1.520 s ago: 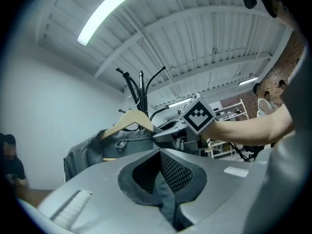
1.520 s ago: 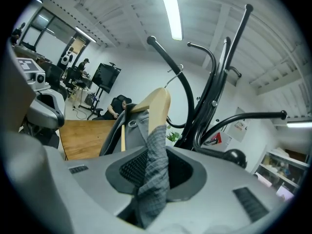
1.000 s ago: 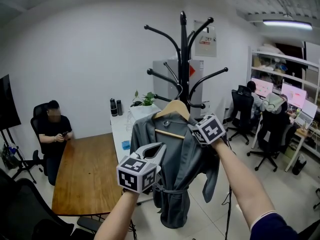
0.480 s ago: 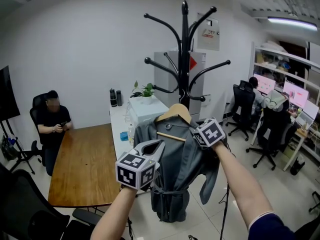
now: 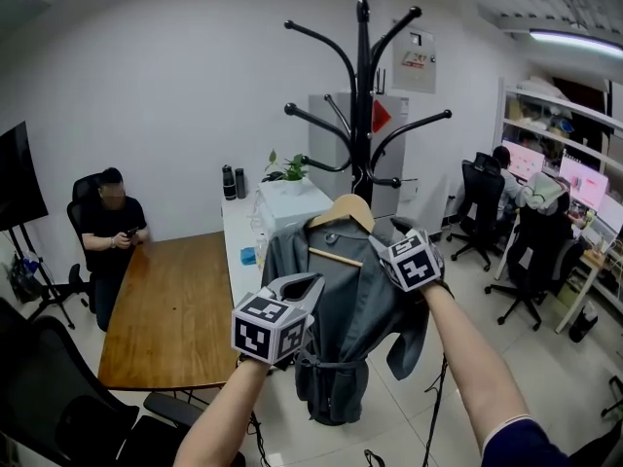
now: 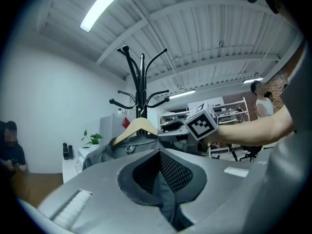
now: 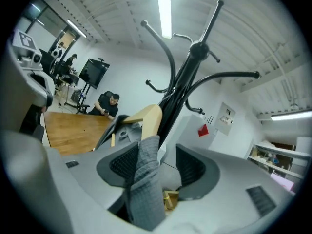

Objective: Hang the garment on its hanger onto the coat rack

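Observation:
A grey robe (image 5: pixel 346 319) hangs on a wooden hanger (image 5: pixel 341 212) right in front of the black coat rack (image 5: pixel 362 115), just under its lowest arms. The hanger's hook is hidden against the pole. My left gripper (image 5: pixel 308 288) is shut on a fold of the robe's front (image 6: pixel 163 194), low on its left side. My right gripper (image 5: pixel 378 248) is at the robe's right shoulder. Its jaws are opening: grey fabric (image 7: pixel 144 179) still lies between them against one pad, and the other pad (image 7: pixel 192 167) stands apart from it.
A long wooden table (image 5: pixel 165 309) lies to the left with a seated person (image 5: pixel 112 227) at its far end. A white cabinet (image 5: pixel 292 202) with a plant stands behind the rack. A black chair (image 5: pixel 58 397) is at bottom left. People sit at desks (image 5: pixel 516 202) on the right.
The head view has tilted slightly, so the rack stands higher in the picture. The hanger now sits a little below the rack's lowest arms. Both grippers stay at the same spots on the robe.

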`<state>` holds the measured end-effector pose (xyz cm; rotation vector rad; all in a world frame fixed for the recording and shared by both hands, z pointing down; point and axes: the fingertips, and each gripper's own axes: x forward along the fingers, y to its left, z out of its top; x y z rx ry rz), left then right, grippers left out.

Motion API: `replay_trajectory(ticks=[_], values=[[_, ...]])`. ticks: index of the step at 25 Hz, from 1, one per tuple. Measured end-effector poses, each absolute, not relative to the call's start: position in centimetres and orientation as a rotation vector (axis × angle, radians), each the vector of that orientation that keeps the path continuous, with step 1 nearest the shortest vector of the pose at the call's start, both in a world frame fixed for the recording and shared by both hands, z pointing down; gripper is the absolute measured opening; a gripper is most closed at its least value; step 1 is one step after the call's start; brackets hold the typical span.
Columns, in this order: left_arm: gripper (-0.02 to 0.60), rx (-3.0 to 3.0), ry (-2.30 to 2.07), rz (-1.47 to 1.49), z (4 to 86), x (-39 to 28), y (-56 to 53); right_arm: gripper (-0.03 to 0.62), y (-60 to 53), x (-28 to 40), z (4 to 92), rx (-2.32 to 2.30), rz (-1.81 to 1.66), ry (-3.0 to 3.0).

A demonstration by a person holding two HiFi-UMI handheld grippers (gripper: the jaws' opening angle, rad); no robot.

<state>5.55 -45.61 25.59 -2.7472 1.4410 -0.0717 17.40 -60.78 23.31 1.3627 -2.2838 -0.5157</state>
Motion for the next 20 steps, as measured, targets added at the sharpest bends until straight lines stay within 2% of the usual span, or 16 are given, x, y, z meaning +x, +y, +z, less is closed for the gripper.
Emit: replay_trajectory(ticks=[8,10,12,13,14,16,20], values=[[-0.012,-2.799,1.467,-0.104,28.8,5.7,-44.3,0.244,-52.4,17.7,23.3,1.274,-0.498,-2.510],[-0.012,-2.820,1.459,-0.115,29.7,6.4,-44.1,0.212,-50.1,17.8,24.4,1.254,-0.445,-2.590],[-0.012,-2.839,1.450,-0.119,30.4,7.0,-43.8,0.206,-48.0,17.8,25.7,1.234,-0.383,-2.652],[-0.012,-2.848,1.446,-0.120,30.7,7.3,-43.6,0.187,-47.1,17.9,26.3,1.232,-0.366,-2.665],[-0.012,-2.855,1.443,-0.122,30.9,7.6,-43.4,0.110,-46.5,18.1,27.0,1.237,-0.359,-2.666],[-0.012,-2.866,1.437,-0.125,31.5,8.1,-43.0,0.042,-45.5,18.4,28.5,1.246,-0.329,-2.675],[-0.012,-2.884,1.434,-0.134,32.6,8.8,-42.4,-0.001,-44.2,18.3,31.0,1.198,-0.191,-2.752]])
